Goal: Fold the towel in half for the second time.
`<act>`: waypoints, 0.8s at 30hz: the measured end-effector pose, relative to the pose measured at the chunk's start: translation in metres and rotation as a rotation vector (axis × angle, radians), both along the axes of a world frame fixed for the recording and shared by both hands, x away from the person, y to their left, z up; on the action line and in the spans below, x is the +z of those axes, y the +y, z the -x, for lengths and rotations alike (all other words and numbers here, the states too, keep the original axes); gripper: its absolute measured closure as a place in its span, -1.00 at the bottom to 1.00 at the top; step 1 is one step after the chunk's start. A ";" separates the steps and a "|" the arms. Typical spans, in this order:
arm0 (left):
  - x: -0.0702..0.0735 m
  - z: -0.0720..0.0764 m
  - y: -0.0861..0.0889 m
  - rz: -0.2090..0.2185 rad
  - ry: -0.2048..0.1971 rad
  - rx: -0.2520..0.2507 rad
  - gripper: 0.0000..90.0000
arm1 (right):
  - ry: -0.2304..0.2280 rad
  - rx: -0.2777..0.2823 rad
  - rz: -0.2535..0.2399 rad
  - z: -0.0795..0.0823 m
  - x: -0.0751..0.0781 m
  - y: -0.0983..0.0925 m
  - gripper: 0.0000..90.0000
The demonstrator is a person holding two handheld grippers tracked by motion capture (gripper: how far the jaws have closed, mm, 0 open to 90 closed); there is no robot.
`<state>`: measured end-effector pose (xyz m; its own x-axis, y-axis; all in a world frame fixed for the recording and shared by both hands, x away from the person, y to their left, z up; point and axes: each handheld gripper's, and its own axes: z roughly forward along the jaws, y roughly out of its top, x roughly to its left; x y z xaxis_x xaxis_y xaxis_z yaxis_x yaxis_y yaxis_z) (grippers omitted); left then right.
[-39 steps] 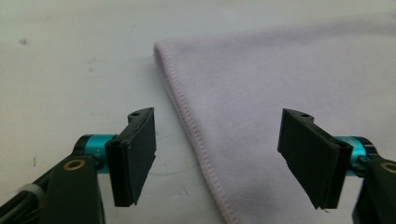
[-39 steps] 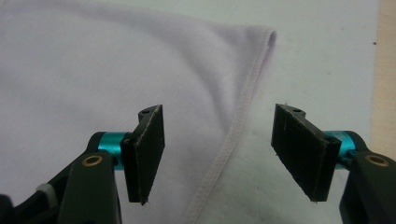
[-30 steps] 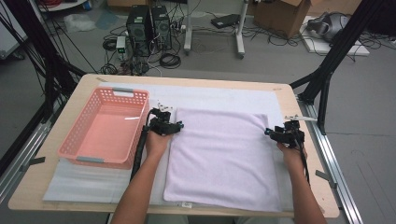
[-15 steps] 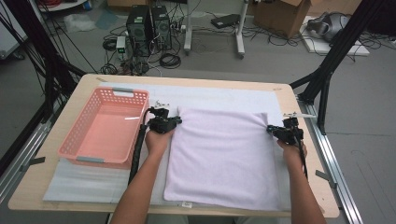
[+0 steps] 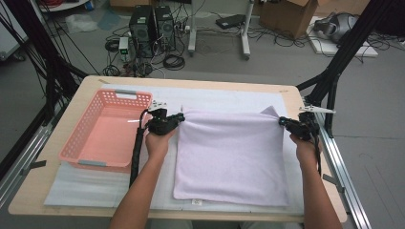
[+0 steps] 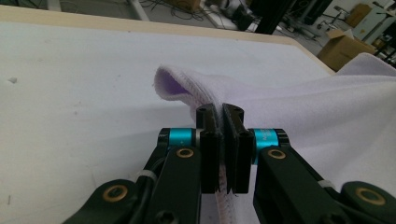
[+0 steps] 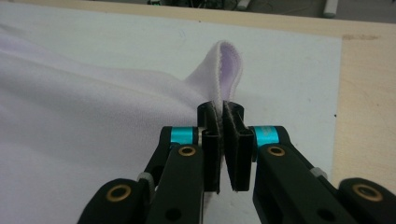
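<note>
Both forearms reach in from six o'clock, stretched toward the far half of the worktop (image 5: 57,195), one on each side of the lilac towel (image 5: 231,157). The left claw (image 5: 177,119) has just snapped together and is clamped on the towel's far left corner, at about ten o'clock from the cloth's middle. The left gripper view shows the hem (image 6: 223,186) pinched between the black jaws, with the corner curling up past them. The right claw (image 5: 282,122) has just closed too and grips the far right corner at about two o'clock. Both corners are lifted, the near edge lies flat on the white mat (image 5: 95,183). The pink basket (image 5: 86,143), at nine o'clock from the towel, holds nothing
</note>
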<state>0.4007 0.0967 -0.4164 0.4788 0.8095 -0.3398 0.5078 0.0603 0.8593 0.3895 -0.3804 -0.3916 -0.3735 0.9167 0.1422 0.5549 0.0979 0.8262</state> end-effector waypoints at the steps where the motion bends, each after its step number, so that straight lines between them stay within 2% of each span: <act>1: 0.001 0.003 0.002 0.003 -0.006 0.000 0.90 | -0.007 0.001 -0.005 0.003 0.002 0.000 0.92; 4: 0.003 0.011 0.005 0.018 -0.014 -0.014 0.90 | -0.037 0.023 -0.020 0.015 0.008 0.000 0.91; 6: 0.006 0.016 0.005 -0.012 -0.009 -0.046 0.89 | -0.043 0.035 -0.022 0.025 0.010 0.000 0.91; 8: 0.011 0.023 0.004 -0.038 -0.031 -0.071 0.89 | -0.059 0.049 -0.028 0.035 0.009 -0.002 0.91; 10: 0.016 0.033 0.003 -0.038 -0.062 -0.082 0.89 | -0.059 0.053 -0.041 0.044 0.007 -0.004 0.91; 11: 0.016 0.036 0.003 -0.031 -0.062 -0.083 0.89 | -0.066 0.058 -0.046 0.050 0.006 -0.006 0.91; 15: 0.011 0.053 0.005 -0.035 -0.067 -0.101 0.89 | -0.067 0.065 -0.063 0.068 0.001 -0.008 0.91; 17: 0.007 0.061 0.006 -0.032 -0.063 -0.108 0.89 | -0.062 0.074 -0.061 0.077 -0.002 -0.009 0.91; 22: 0.001 0.082 0.007 -0.060 -0.059 -0.136 0.89 | -0.063 0.089 -0.053 0.098 -0.009 -0.010 0.91; 24: -0.002 0.091 0.008 -0.049 -0.057 -0.146 0.89 | -0.056 0.095 -0.044 0.105 -0.012 -0.010 0.91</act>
<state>0.3092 0.1042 -0.4186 0.6102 0.7447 -0.2705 0.4587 -0.0536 0.8870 0.2842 -0.3903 -0.4036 -0.4668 0.8702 0.1577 0.4979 0.1112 0.8601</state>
